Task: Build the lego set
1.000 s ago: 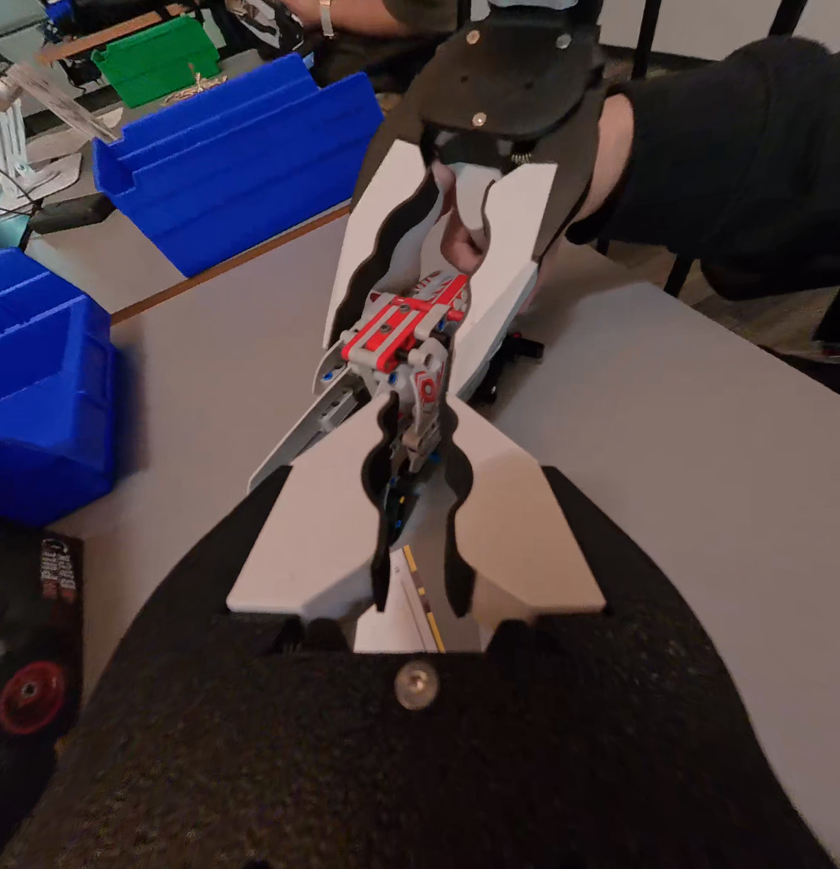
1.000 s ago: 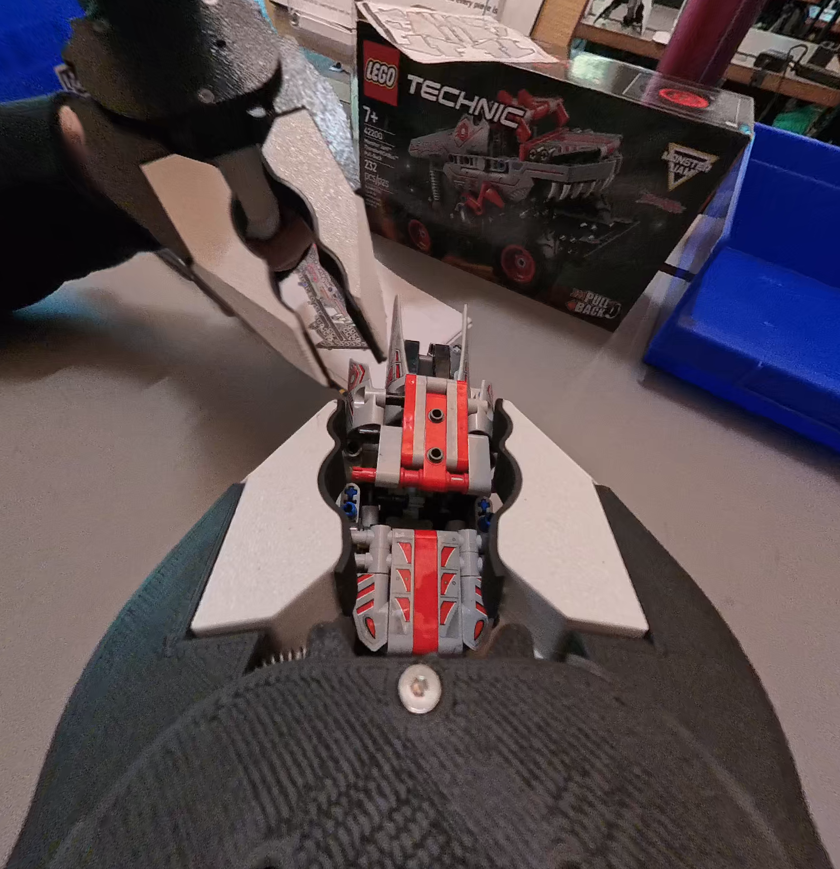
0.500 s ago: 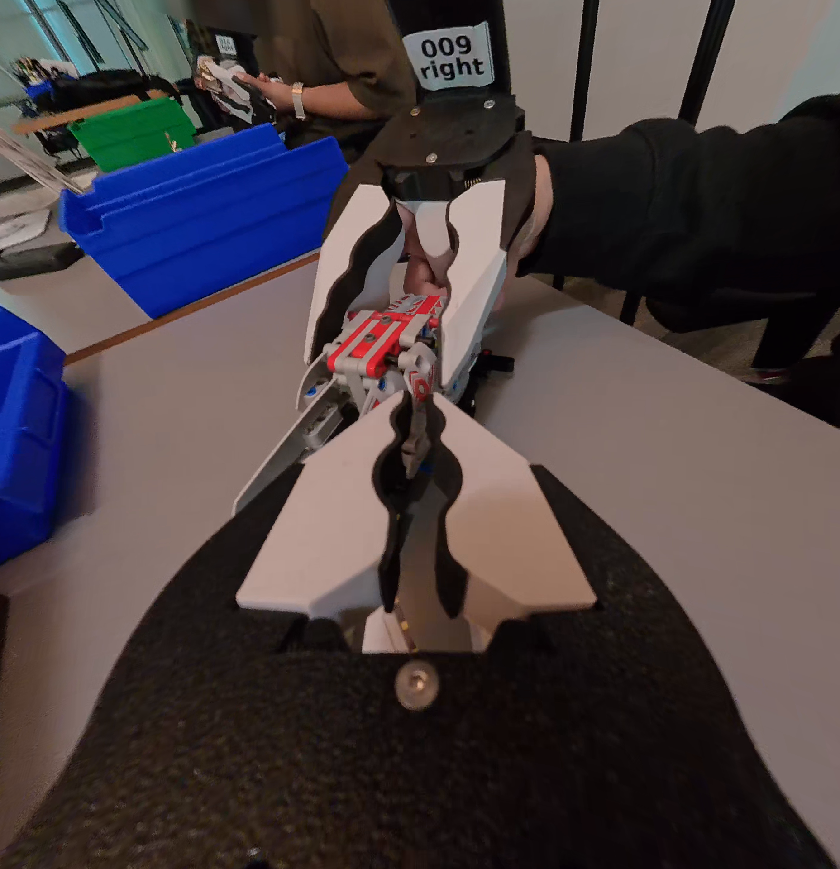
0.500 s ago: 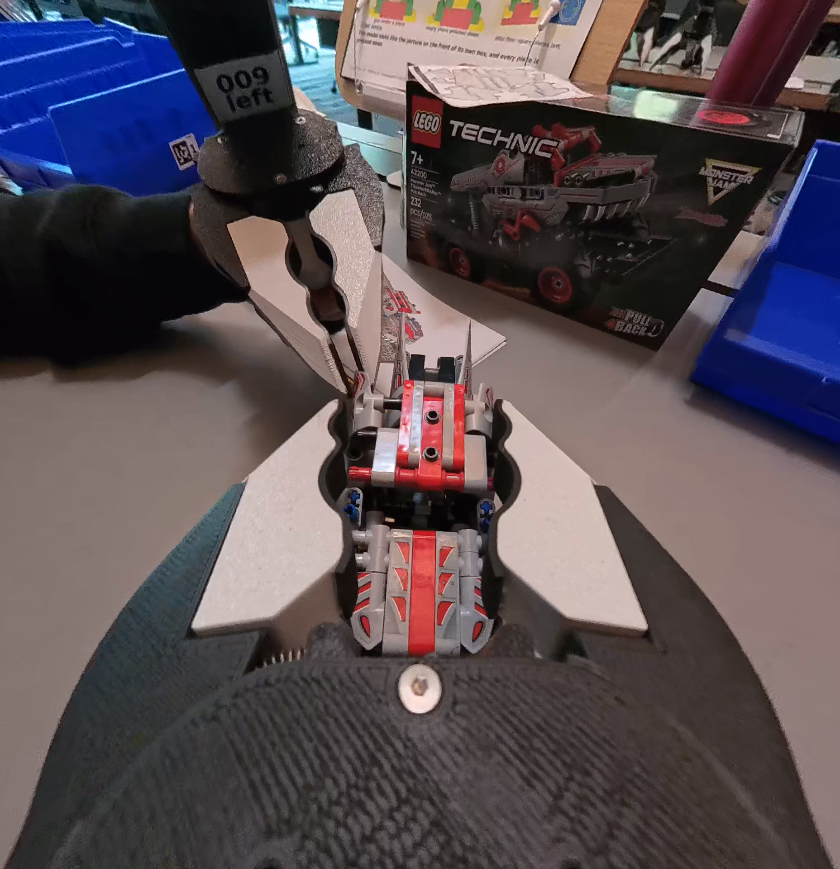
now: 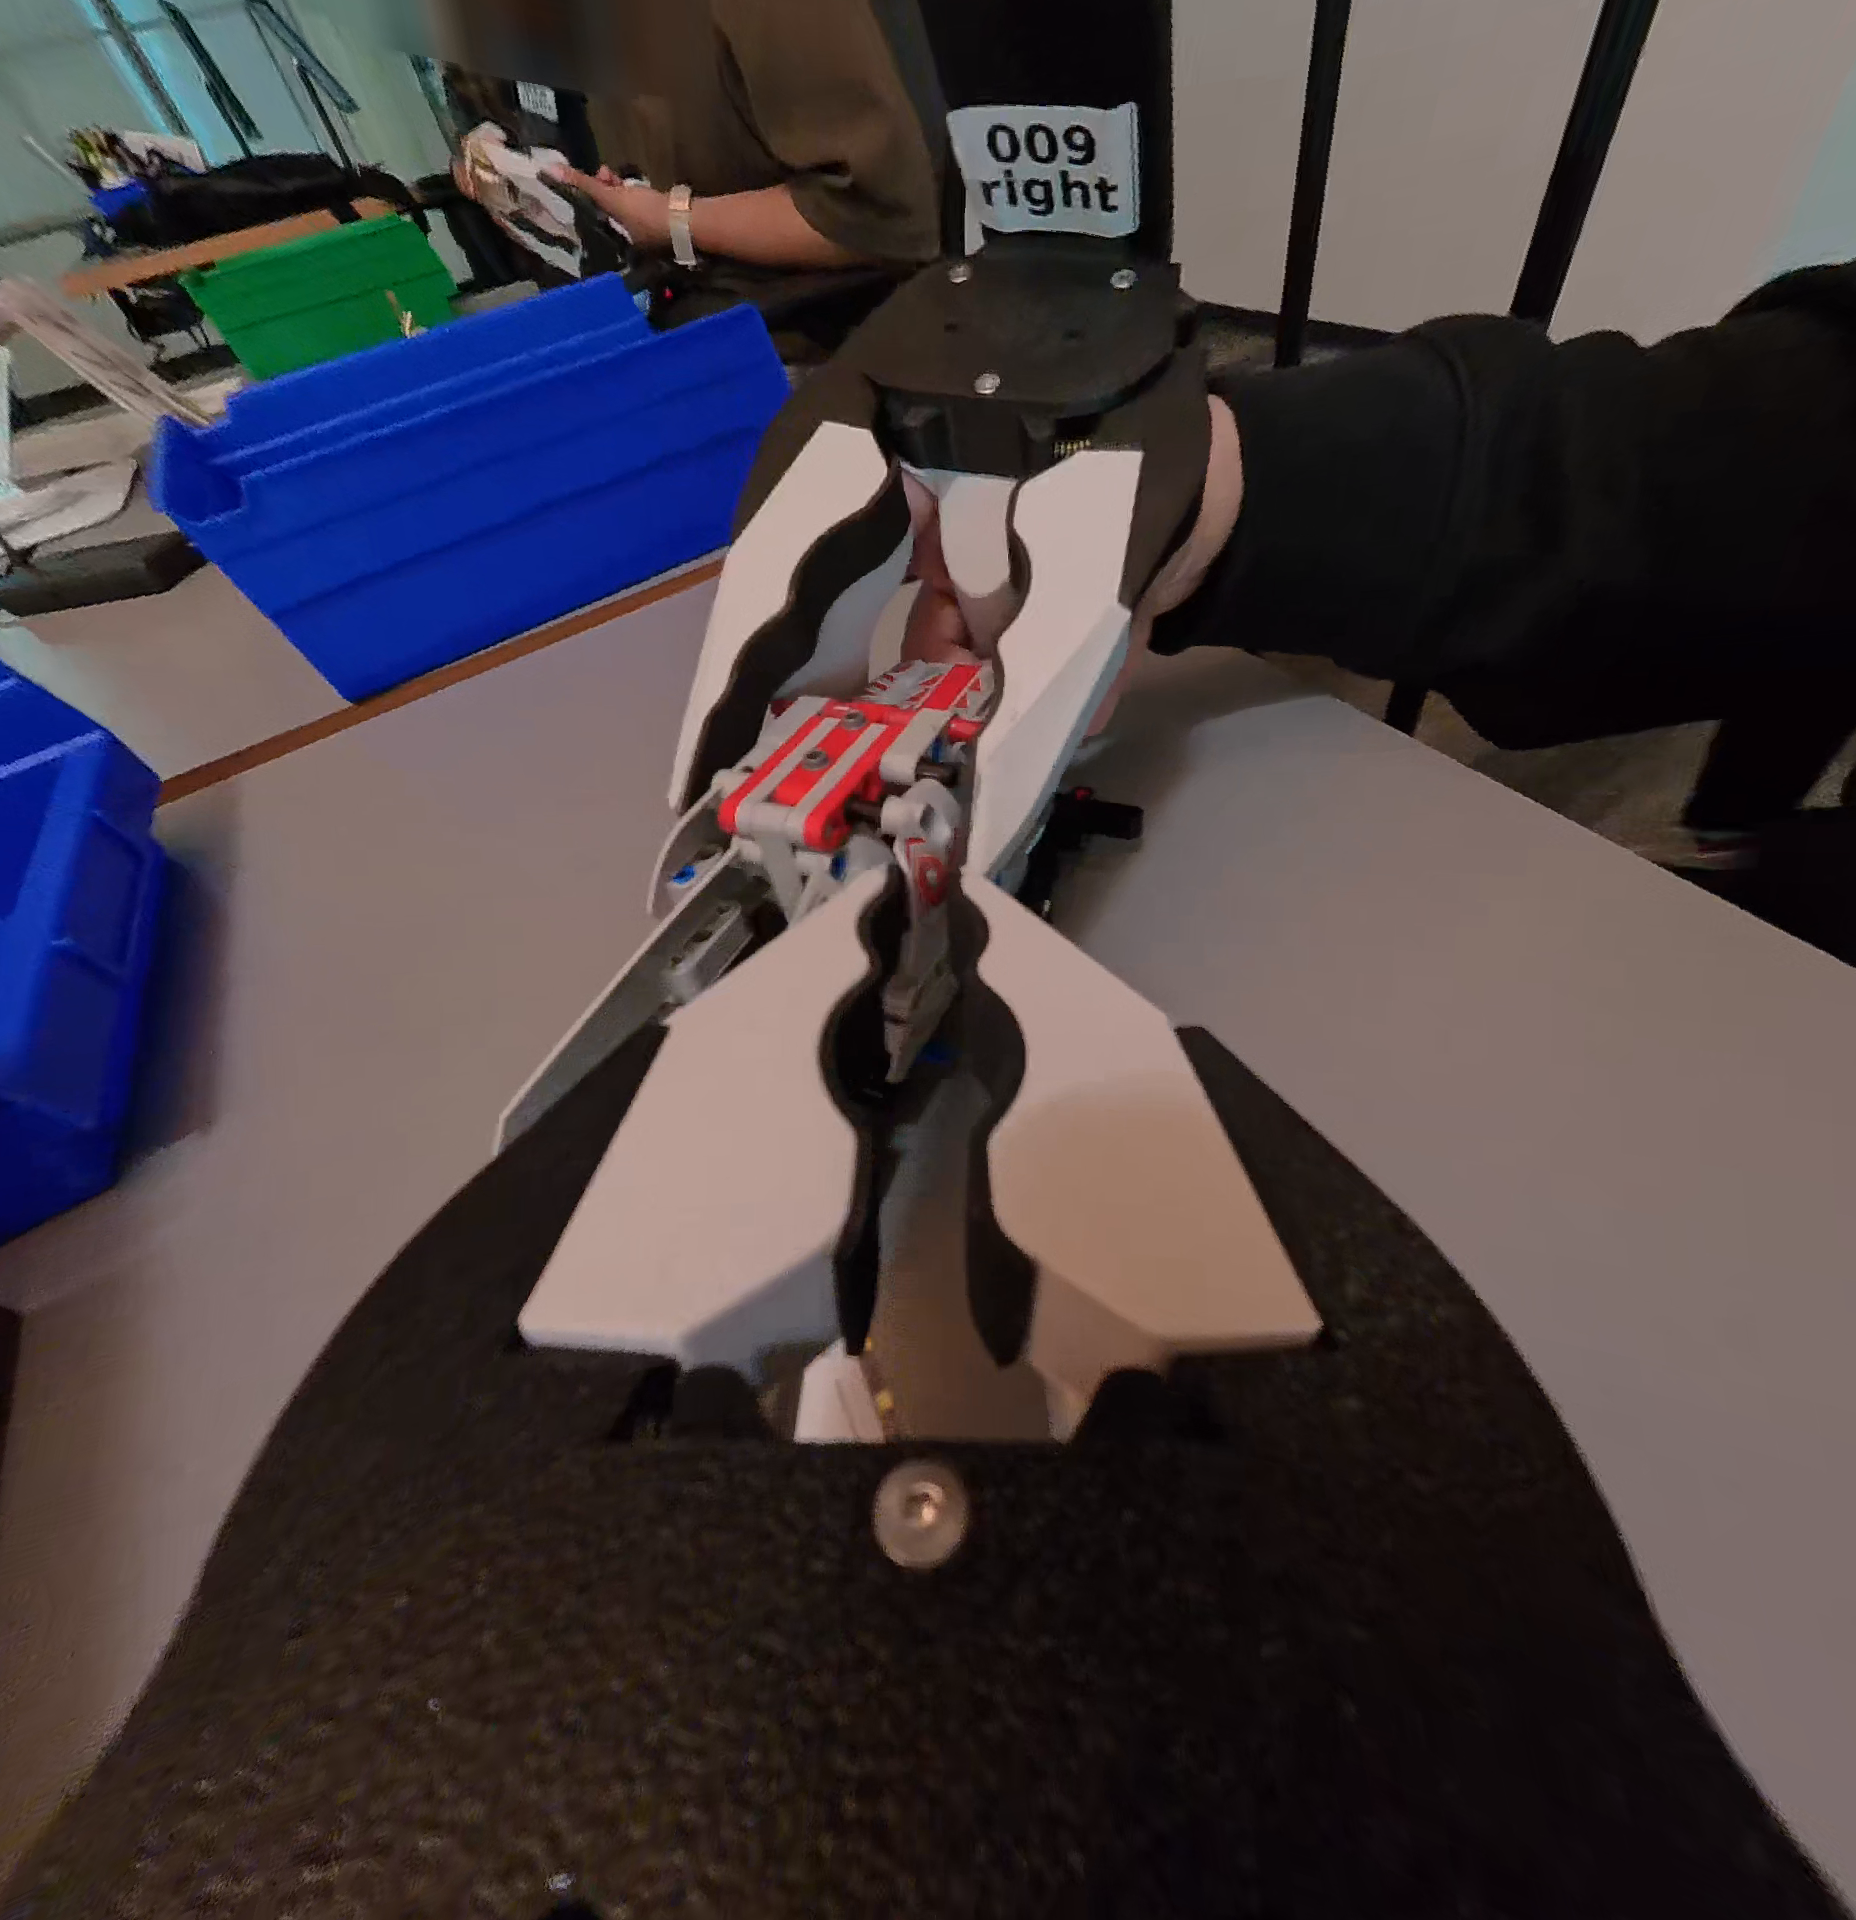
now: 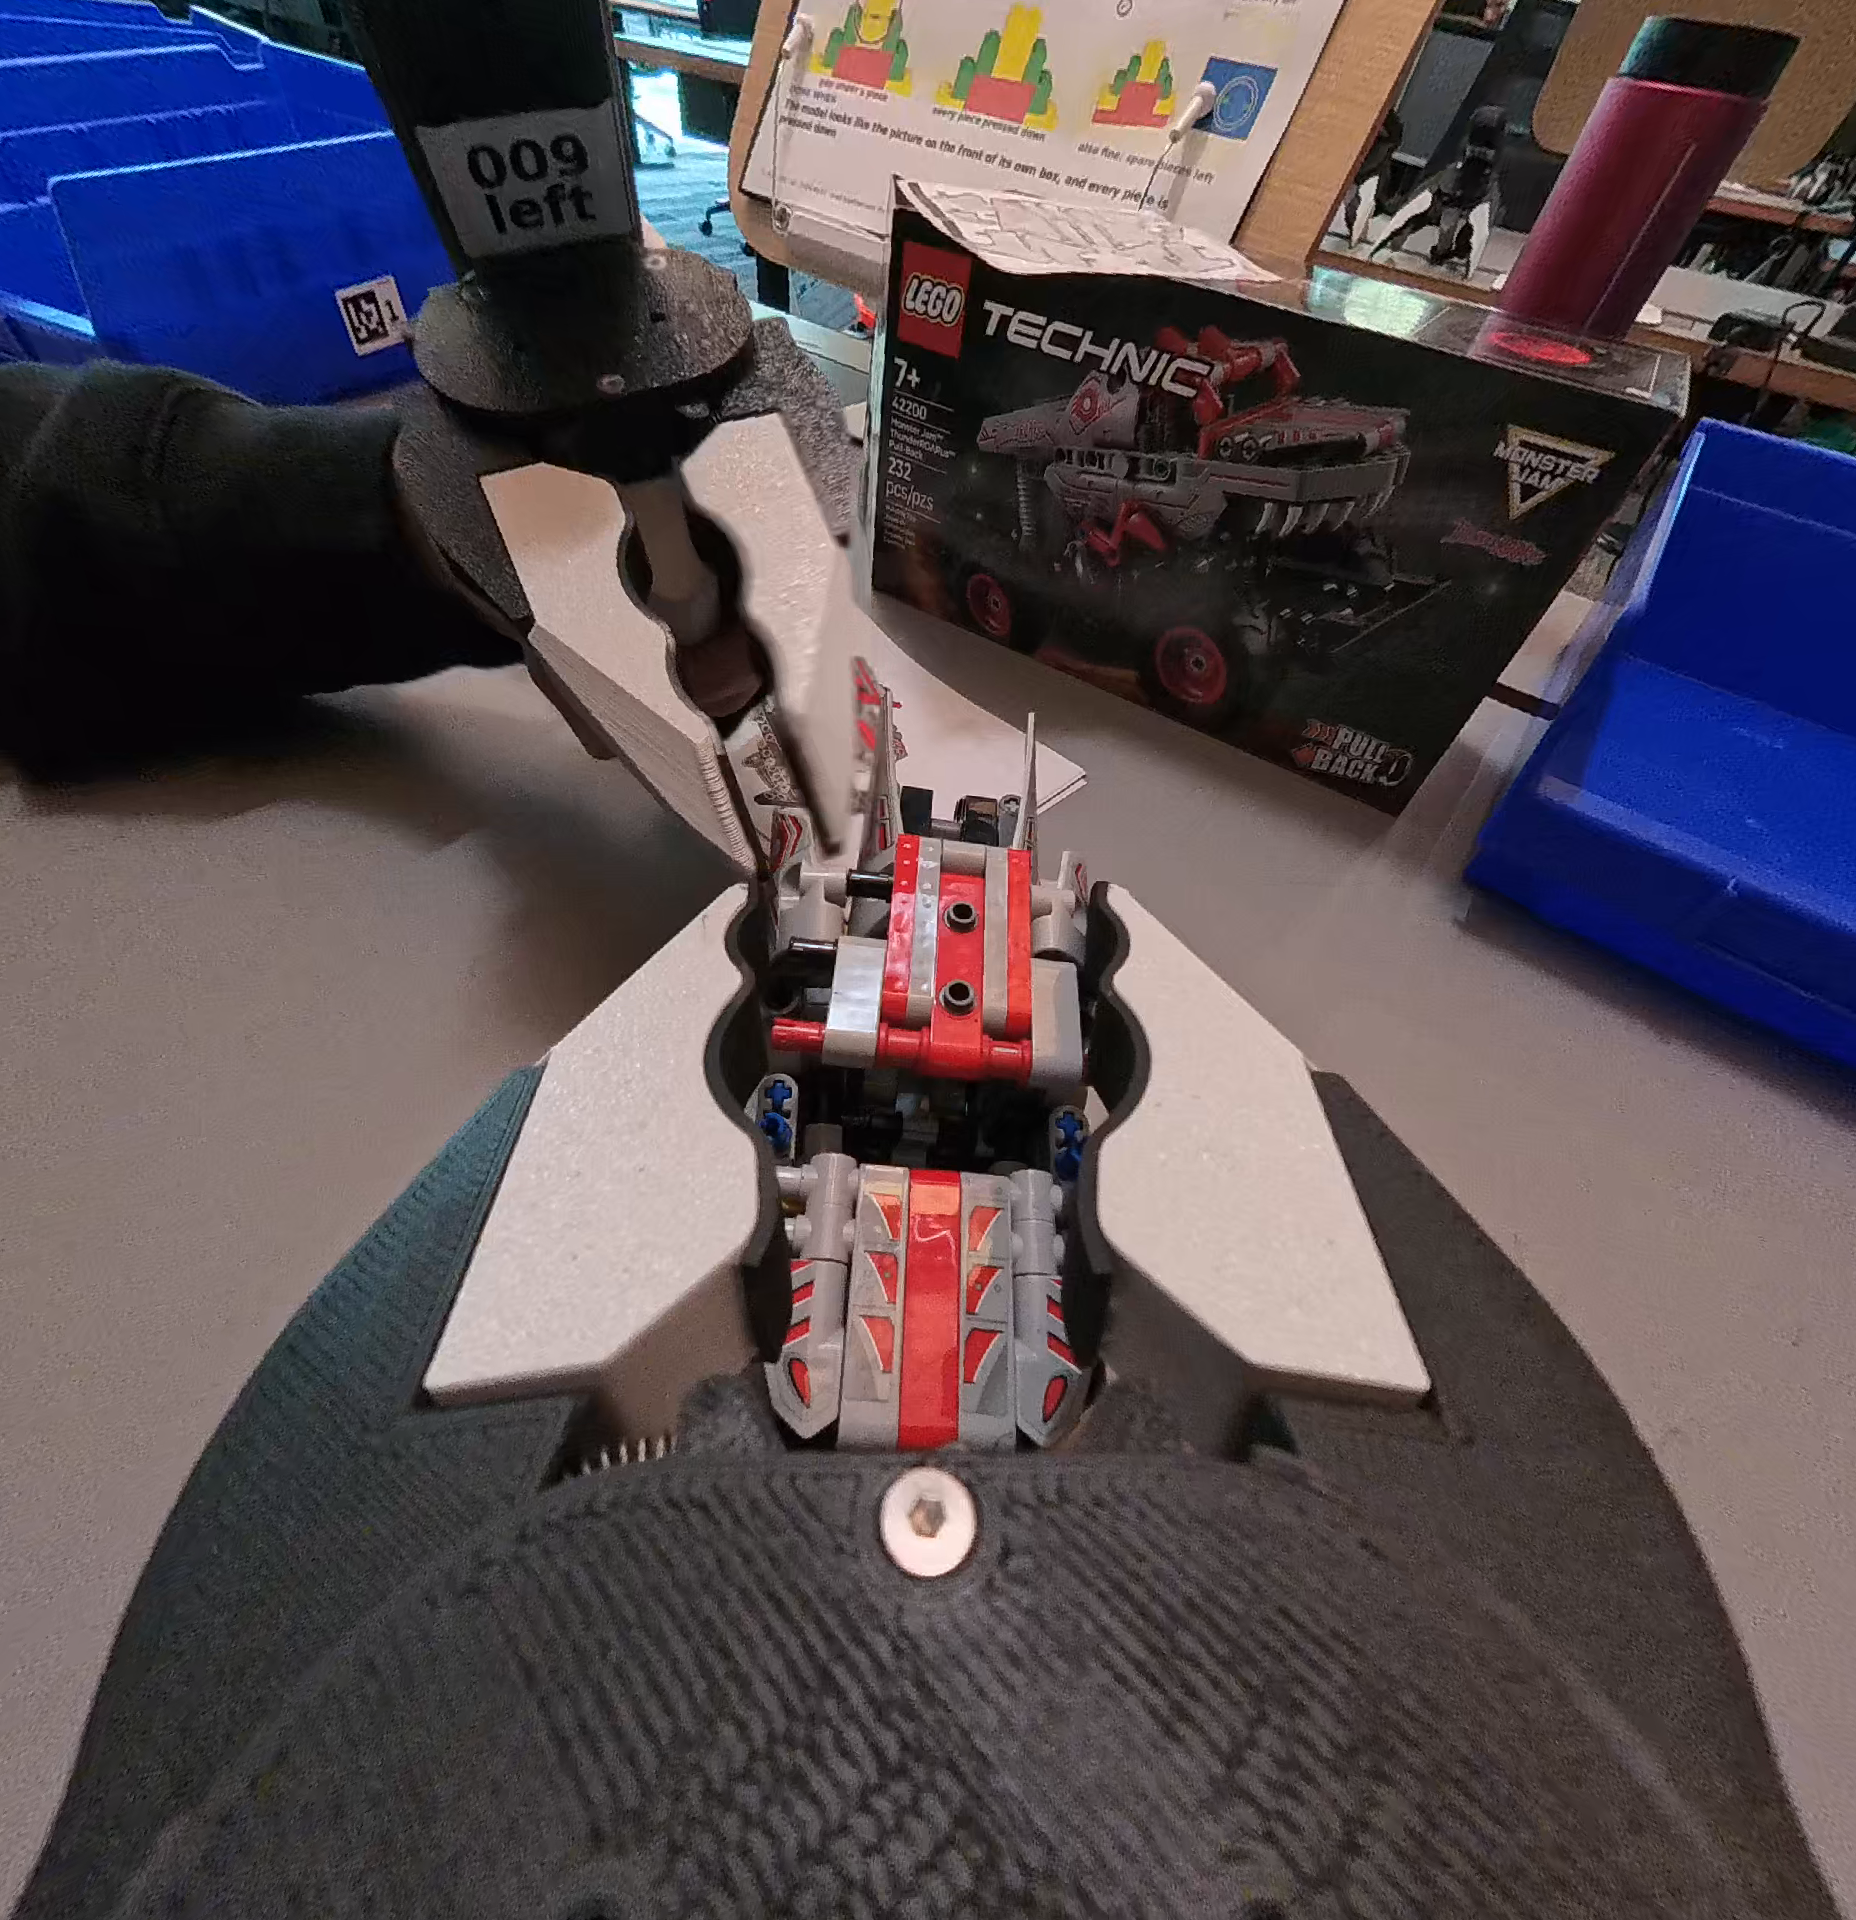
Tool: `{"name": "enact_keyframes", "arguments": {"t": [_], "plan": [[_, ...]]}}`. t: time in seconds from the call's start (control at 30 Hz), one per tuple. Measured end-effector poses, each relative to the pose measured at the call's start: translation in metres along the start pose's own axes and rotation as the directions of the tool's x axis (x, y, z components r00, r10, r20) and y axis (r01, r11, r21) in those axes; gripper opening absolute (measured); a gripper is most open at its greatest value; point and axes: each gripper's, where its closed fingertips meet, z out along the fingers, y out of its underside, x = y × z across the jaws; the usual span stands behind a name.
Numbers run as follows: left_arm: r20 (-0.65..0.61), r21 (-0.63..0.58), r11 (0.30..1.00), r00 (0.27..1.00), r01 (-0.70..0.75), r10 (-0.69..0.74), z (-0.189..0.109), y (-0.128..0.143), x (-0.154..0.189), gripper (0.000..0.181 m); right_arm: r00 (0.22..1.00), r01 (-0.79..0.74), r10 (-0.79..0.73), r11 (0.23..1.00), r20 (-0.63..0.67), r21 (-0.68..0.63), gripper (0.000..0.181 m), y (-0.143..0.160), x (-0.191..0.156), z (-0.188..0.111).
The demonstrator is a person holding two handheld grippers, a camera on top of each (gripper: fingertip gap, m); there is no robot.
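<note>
Red-and-grey lego truck body (image 6: 934, 1122) sits clamped between the right gripper (image 6: 929, 1039) fingers above the grey table (image 6: 280, 1039), steadied so the left gripper (image 5: 919, 997), pinching a grey side panel (image 5: 919, 935), can probably press it on.

Right gripper (image 6: 929, 894) fingers hide the lego model's (image 6: 934, 1039) sides; blue bin (image 6: 1713, 748) cropped at table's right edge.
</note>
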Motion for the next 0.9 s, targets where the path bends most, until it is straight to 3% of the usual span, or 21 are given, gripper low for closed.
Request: {"name": "enact_keyframes", "arguments": {"t": [0.17, 0.43, 0.53, 0.8, 0.9], "plan": [[-0.015, -0.030, 0.998, 0.998, 0.056, -0.056, -0.0001, 0.0007, -0.0005, 0.003, 1.000, 0.003, -0.003, 1.000, 0.002, 0.004, 0.059, 0.0000, -0.0001, -0.0001], [-0.206, 0.118, 0.955, 0.948, 0.271, -0.244, -0.0002, -0.0051, 0.0087, 0.000, 0.996, 0.013, -0.013, 1.000, 0.084, 0.003, 0.062, -0.0009, -0.0039, -0.0012], [-0.227, 0.111, 0.939, 0.928, 0.325, -0.295, 0.0000, -0.0054, 0.0075, 0.000, 0.992, -0.020, 0.019, 1.000, 0.122, 0.003, 0.064, -0.0017, -0.0033, -0.0015], [-0.343, 0.096, 0.757, 0.736, 0.646, -0.584, -0.0007, -0.0085, 0.0048, 0.000, 0.985, -0.031, 0.026, 0.999, 0.172, 0.027, 0.061, -0.0024, -0.0030, -0.0053], [-0.327, 0.108, 0.752, 0.738, 0.650, -0.591, -0.0003, -0.0073, 0.0014, 0.000, 0.984, -0.035, 0.029, 0.999, 0.174, 0.033, 0.066, -0.0018, -0.0025, -0.0057]]}}
